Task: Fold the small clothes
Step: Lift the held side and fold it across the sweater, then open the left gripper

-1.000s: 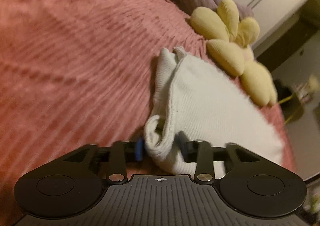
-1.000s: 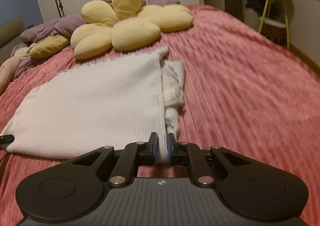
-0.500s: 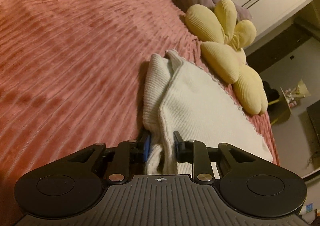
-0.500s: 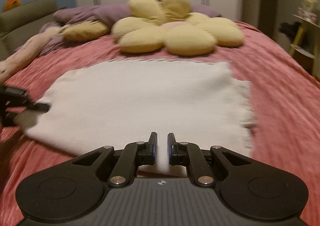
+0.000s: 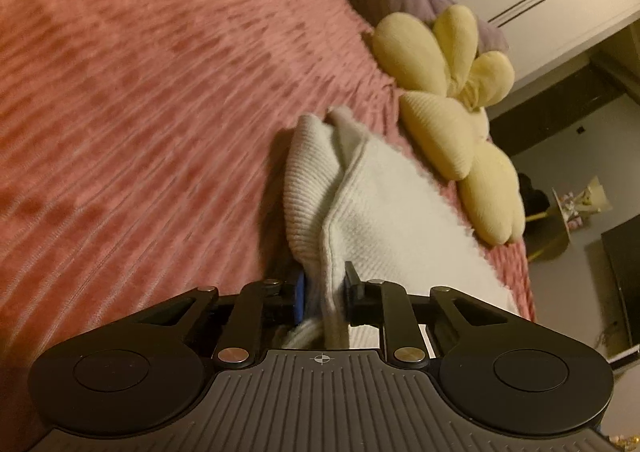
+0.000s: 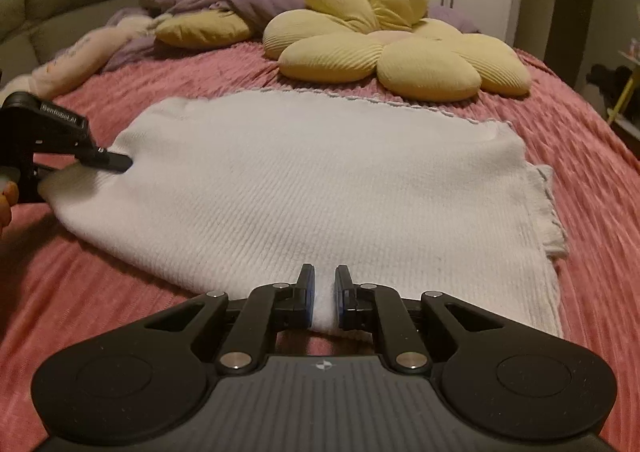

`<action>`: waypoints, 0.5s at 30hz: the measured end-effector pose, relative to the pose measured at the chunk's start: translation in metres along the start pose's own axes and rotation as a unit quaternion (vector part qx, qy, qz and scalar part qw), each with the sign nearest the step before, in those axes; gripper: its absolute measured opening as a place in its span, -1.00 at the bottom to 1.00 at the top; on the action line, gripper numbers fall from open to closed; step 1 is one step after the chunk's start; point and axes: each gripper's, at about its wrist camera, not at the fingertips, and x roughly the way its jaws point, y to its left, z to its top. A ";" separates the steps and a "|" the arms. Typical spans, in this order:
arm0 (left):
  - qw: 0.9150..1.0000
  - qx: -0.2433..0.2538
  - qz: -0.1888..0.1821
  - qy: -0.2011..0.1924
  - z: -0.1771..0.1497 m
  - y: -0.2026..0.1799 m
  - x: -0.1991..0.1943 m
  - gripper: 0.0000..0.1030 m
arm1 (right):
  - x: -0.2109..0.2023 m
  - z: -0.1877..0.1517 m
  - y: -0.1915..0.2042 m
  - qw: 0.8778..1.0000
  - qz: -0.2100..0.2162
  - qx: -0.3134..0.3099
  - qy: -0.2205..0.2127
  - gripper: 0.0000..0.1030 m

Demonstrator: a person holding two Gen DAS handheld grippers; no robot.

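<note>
On the pink bedspread (image 6: pixel 580 155), both jaws pinch the white garment (image 6: pixel 320 187).

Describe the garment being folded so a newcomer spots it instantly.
Start at the pink bedspread; just this side of the yellow flower cushion lies the white knit garment. It is the only flat, ribbed white piece, pinched by tongs at two edges.

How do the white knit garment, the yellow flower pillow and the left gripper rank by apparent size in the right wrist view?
1. white knit garment, largest by far
2. yellow flower pillow, though it lies farther back, so it may look smaller than it is
3. left gripper, partly cut off at the frame edge
</note>
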 end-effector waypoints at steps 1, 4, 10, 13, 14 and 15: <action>1.000 0.001 -0.002 -0.002 0.001 -0.003 -0.004 -0.62 | -0.003 -0.002 -0.003 1.000 -0.002 0.003 -0.002 -0.81; 1.000 0.018 -0.014 -0.010 0.006 -0.017 -0.014 -0.63 | -0.010 -0.006 -0.010 1.000 -0.024 0.011 -0.011 -0.81; 0.997 0.066 -0.024 -0.015 0.005 -0.058 -0.023 -0.63 | -0.017 -0.013 -0.029 0.999 -0.027 0.040 -0.010 -0.81; 0.994 0.112 -0.016 -0.010 -0.004 -0.087 -0.023 -0.63 | -0.023 -0.014 -0.034 0.998 -0.032 0.052 -0.018 -0.81; 0.991 0.132 -0.014 -0.004 -0.008 -0.099 -0.021 -0.63 | -0.025 -0.014 -0.036 0.998 -0.033 0.056 -0.020 -0.81; 0.989 0.148 -0.011 -0.001 -0.012 -0.110 -0.019 -0.63 | -0.027 -0.014 -0.038 0.997 -0.033 0.059 -0.022 -0.81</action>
